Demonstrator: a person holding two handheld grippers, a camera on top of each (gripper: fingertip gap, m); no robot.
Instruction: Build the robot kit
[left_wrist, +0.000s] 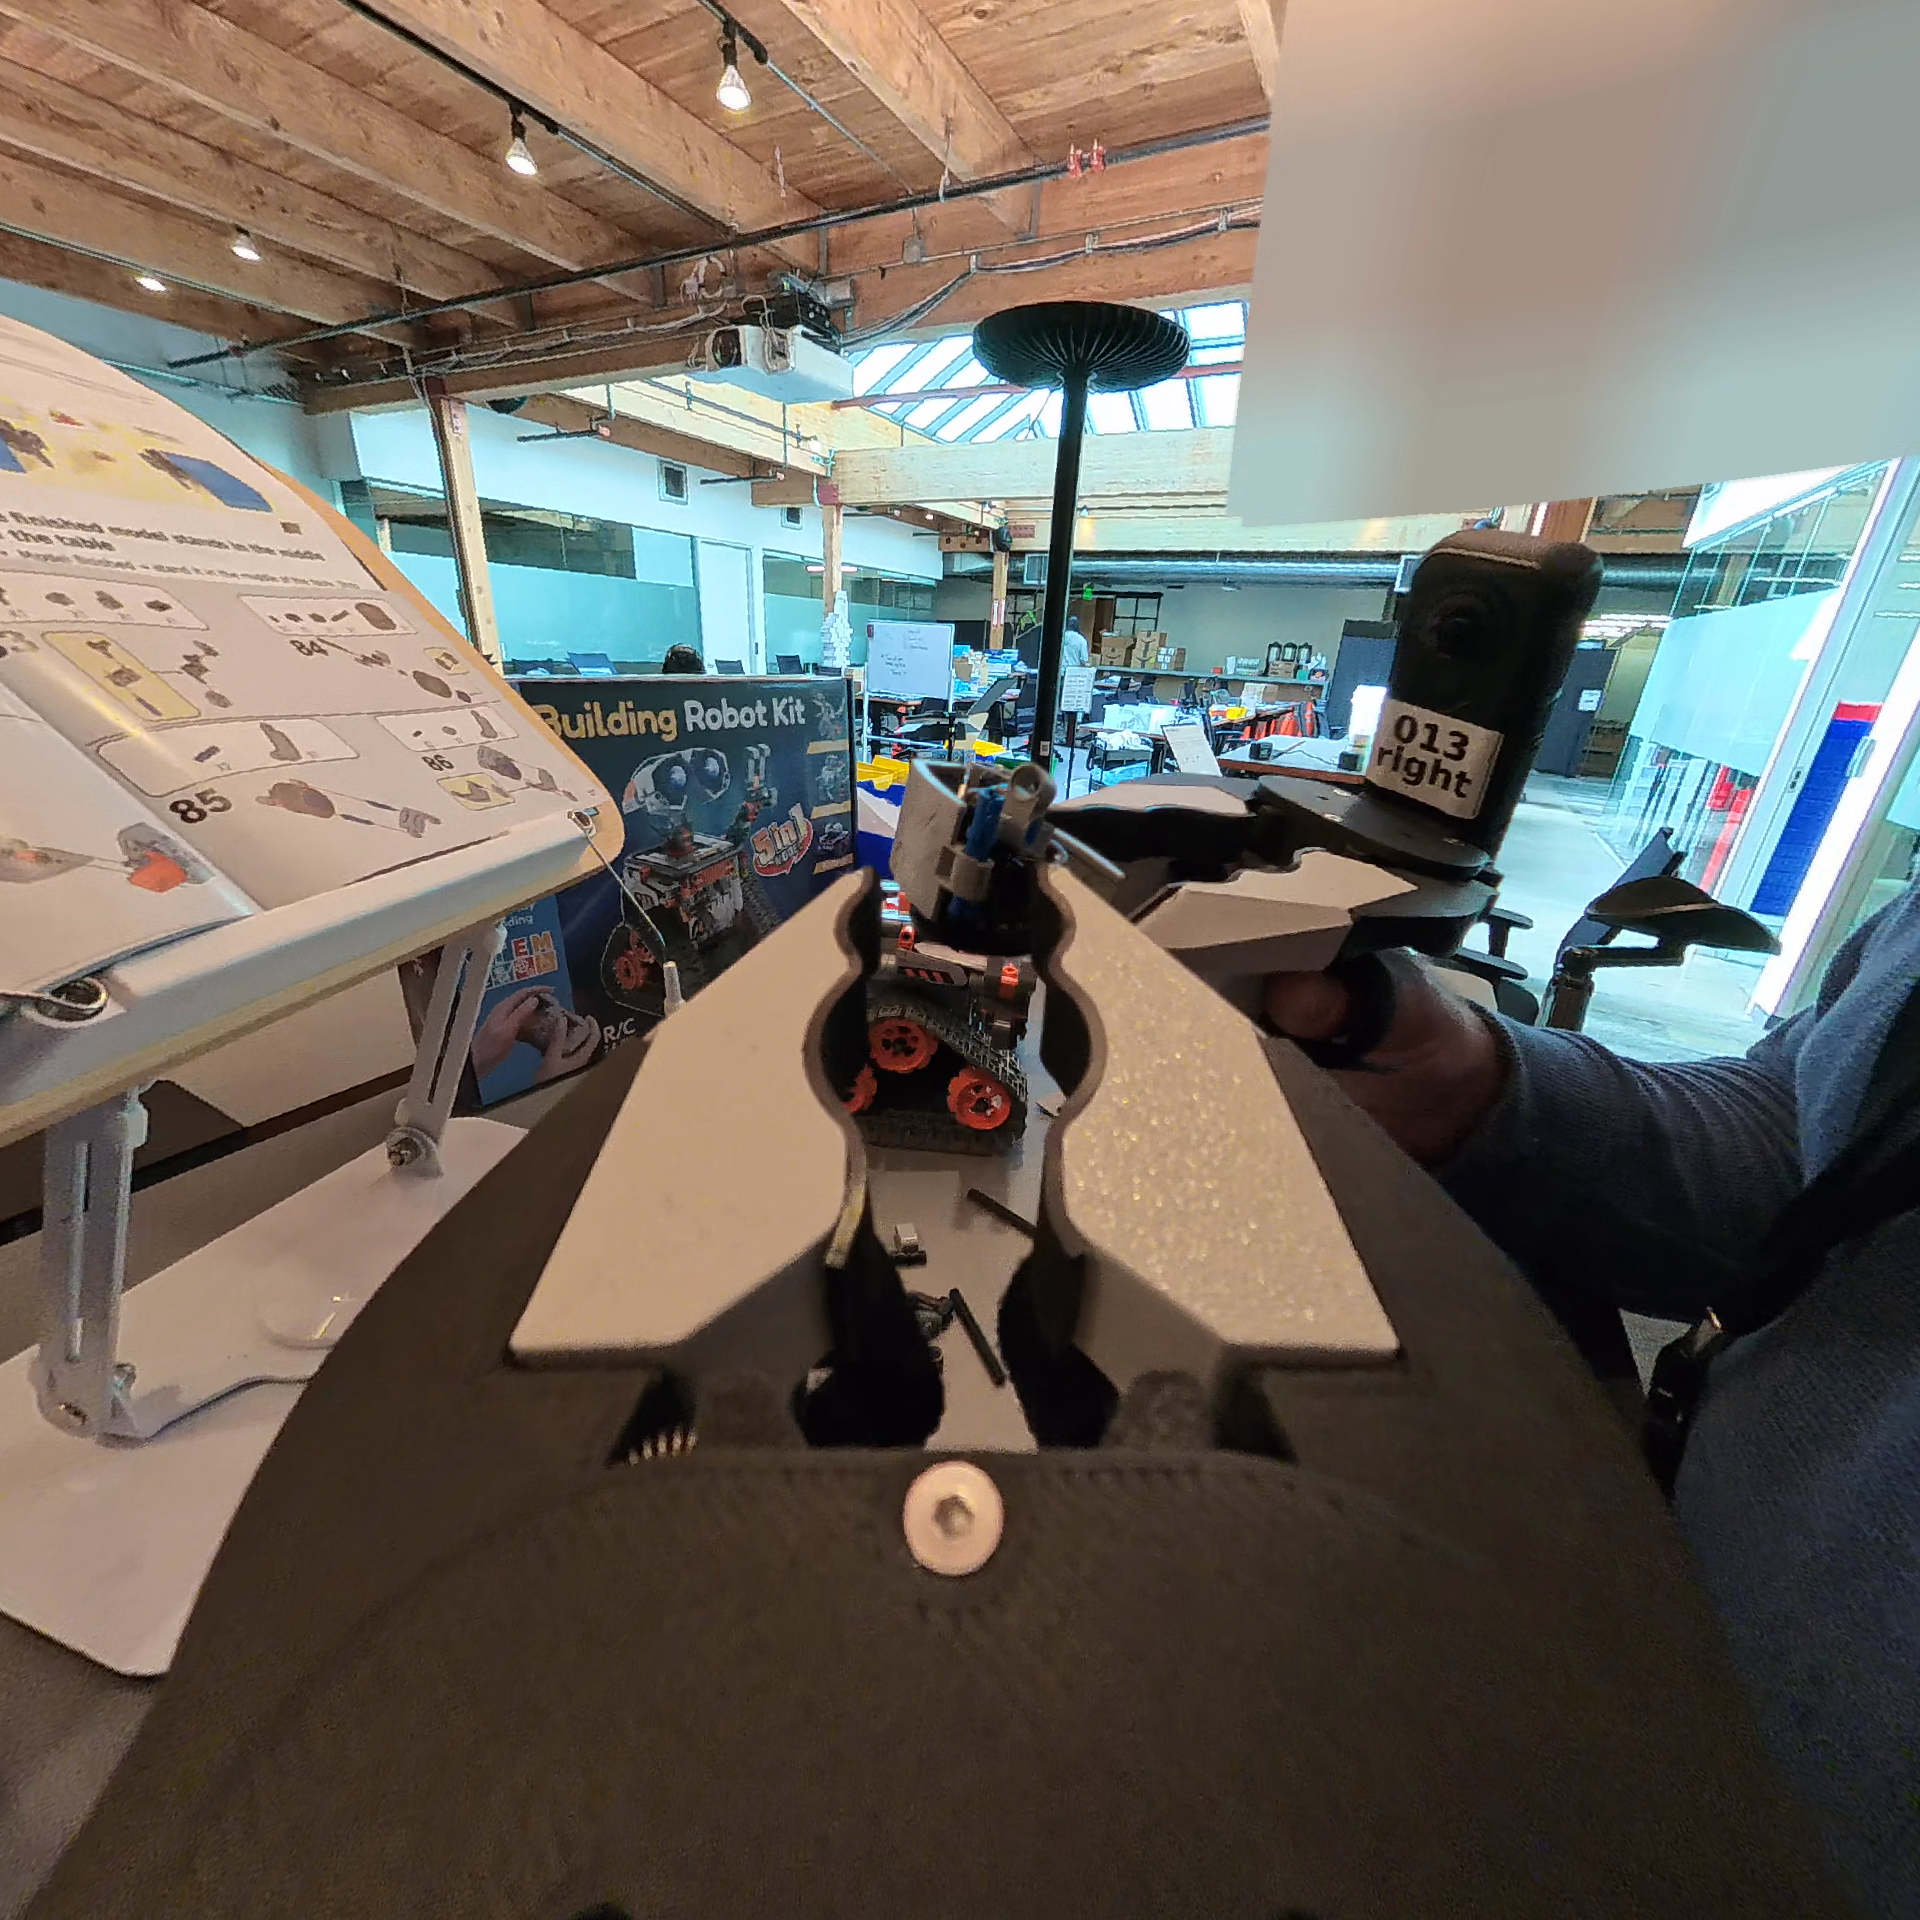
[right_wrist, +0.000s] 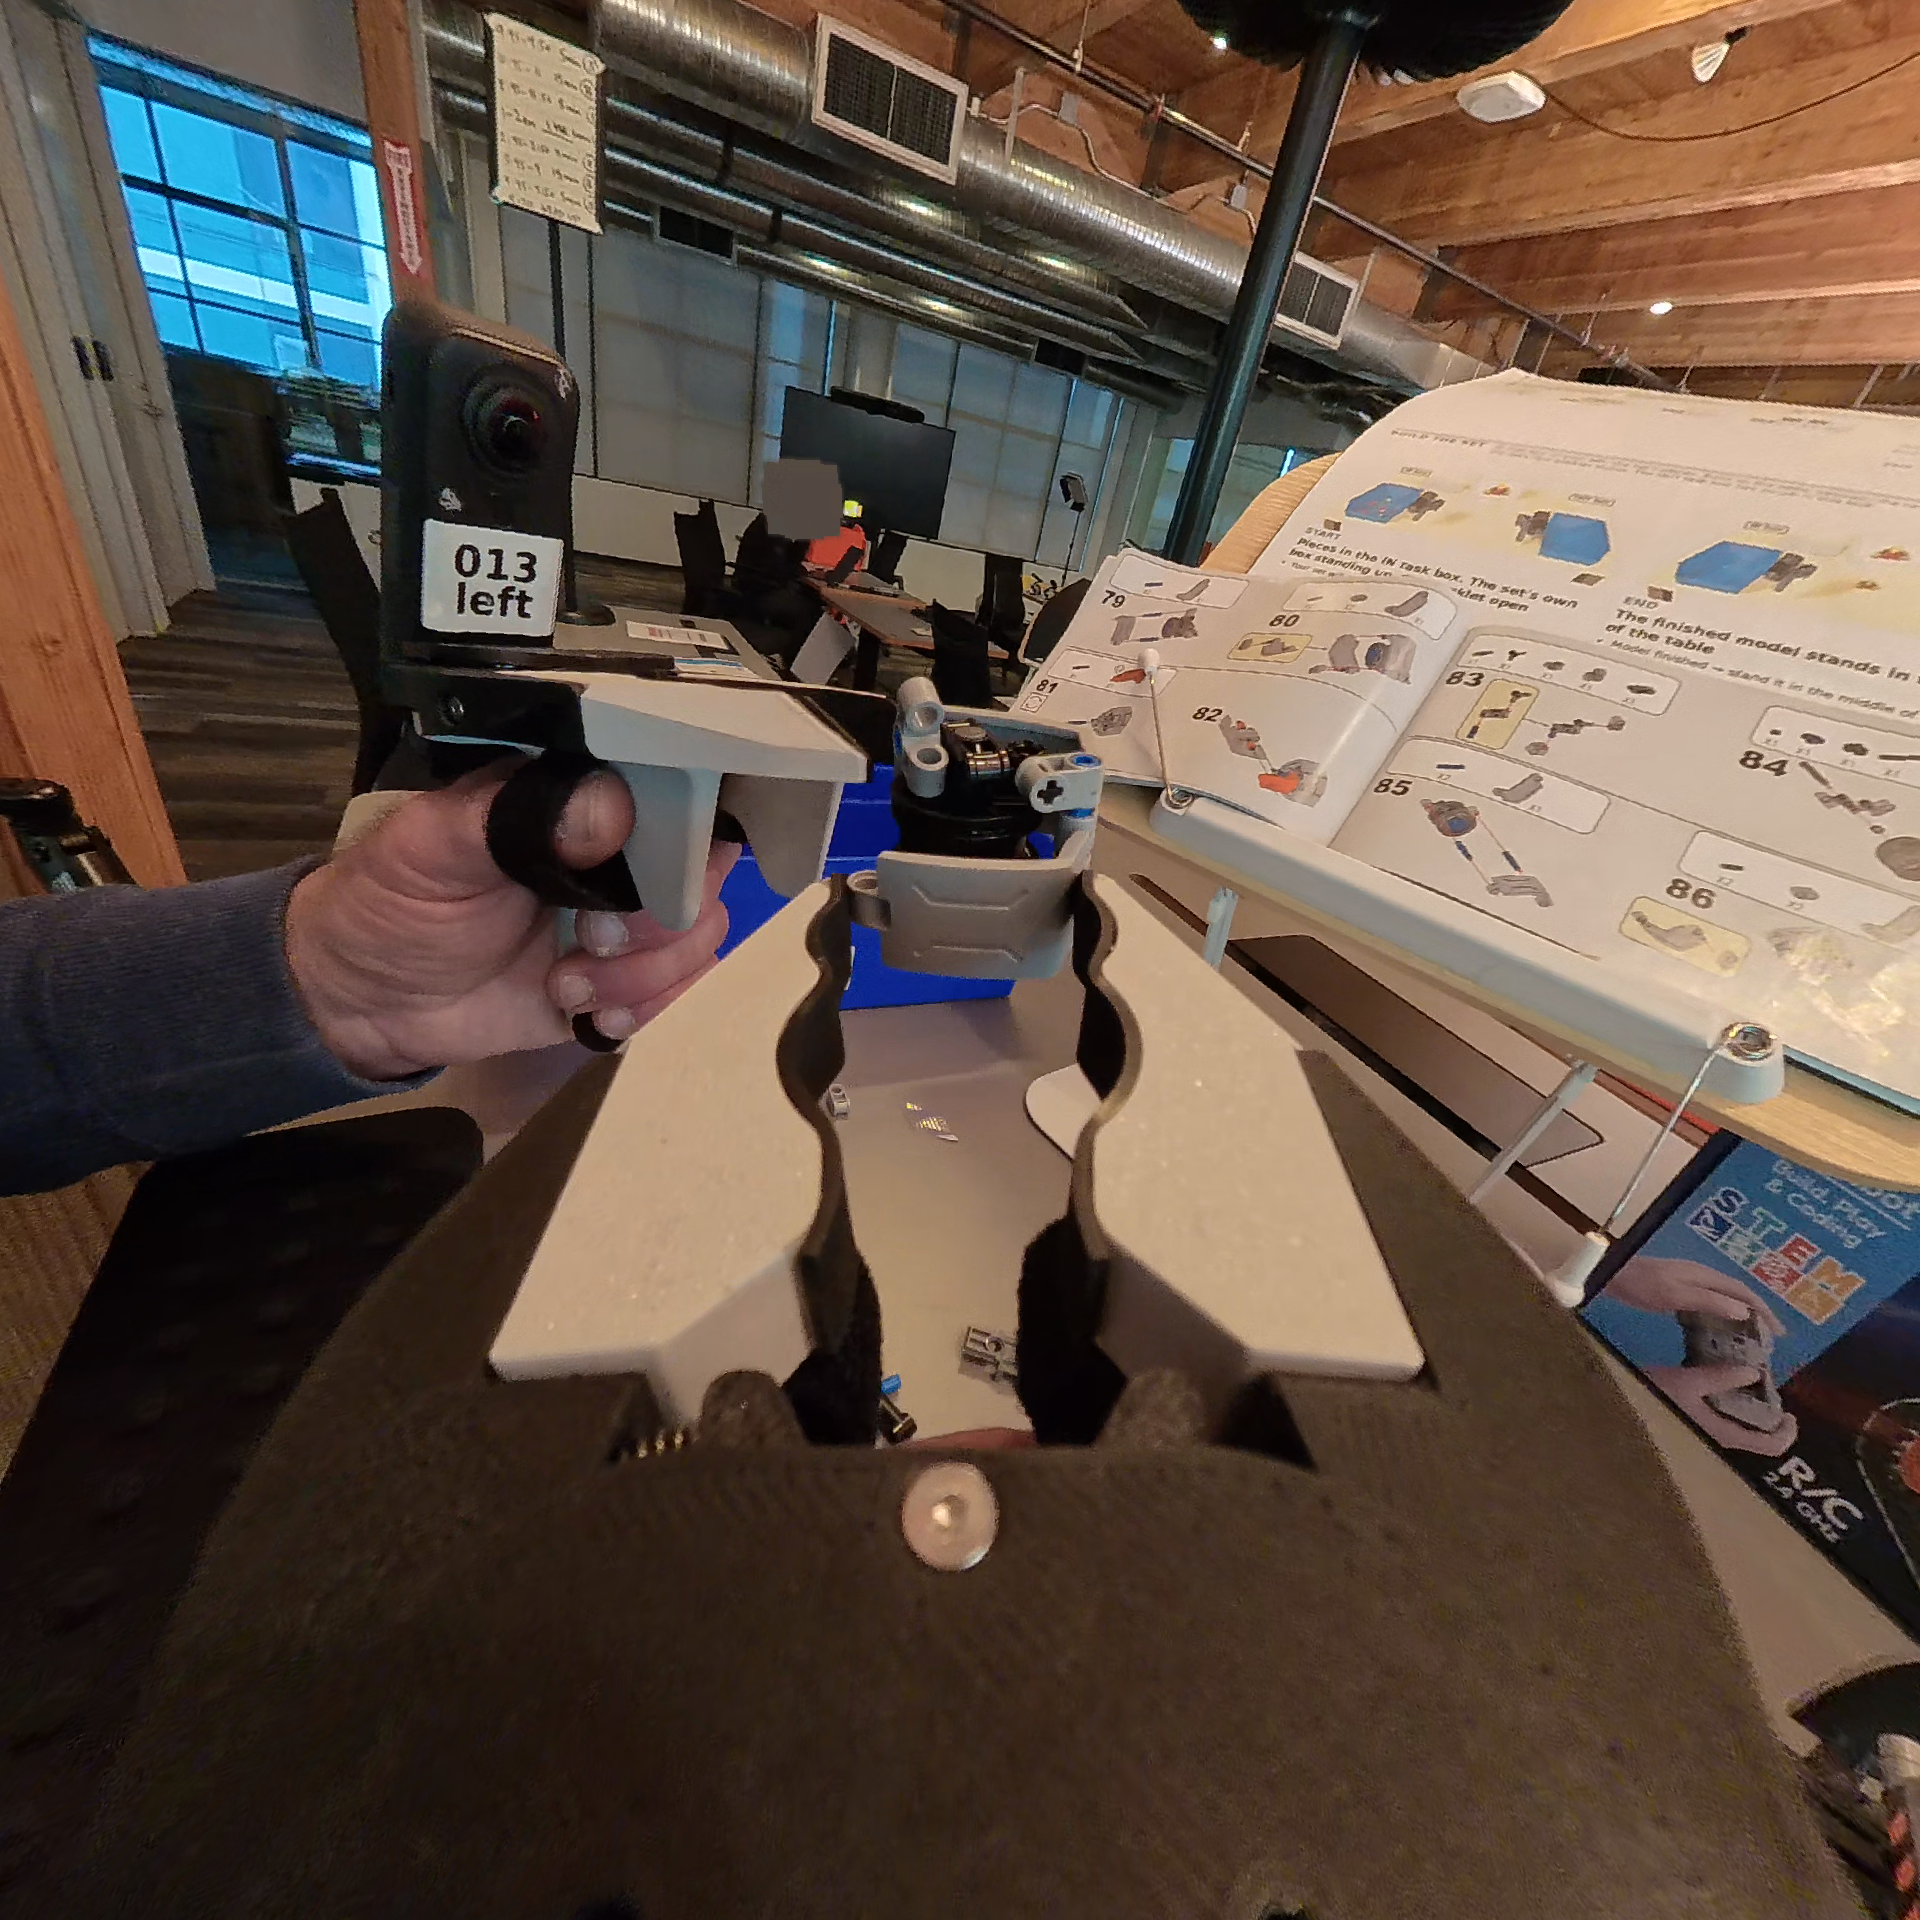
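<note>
A small brick sub-assembly (right_wrist: 966, 925), with a grey panel, a black round part and grey and blue connectors, hangs in the air between both grippers. My right gripper (right_wrist: 961, 904) is shut on its grey panel. My left gripper (left_wrist: 956, 894) comes in from the opposite side and its tips close around the black round part (left_wrist: 982, 914). The right gripper (left_wrist: 1029, 842) also shows in the left wrist view, and the left one (right_wrist: 868, 769) in the right wrist view. A tracked robot model (left_wrist: 935, 1060) with orange wheels stands on the table just behind.
An open instruction booklet (left_wrist: 208, 707) lies on a tilted white stand (left_wrist: 312, 1299). The dark blue kit box (left_wrist: 707, 831) stands behind it, a blue bin (right_wrist: 883, 852) farther off. Small loose parts (left_wrist: 977, 1330) lie on the table. A black pole (left_wrist: 1065, 571) rises behind. Only a small space, under 4 cm, lies between the two pairs of fingers.
</note>
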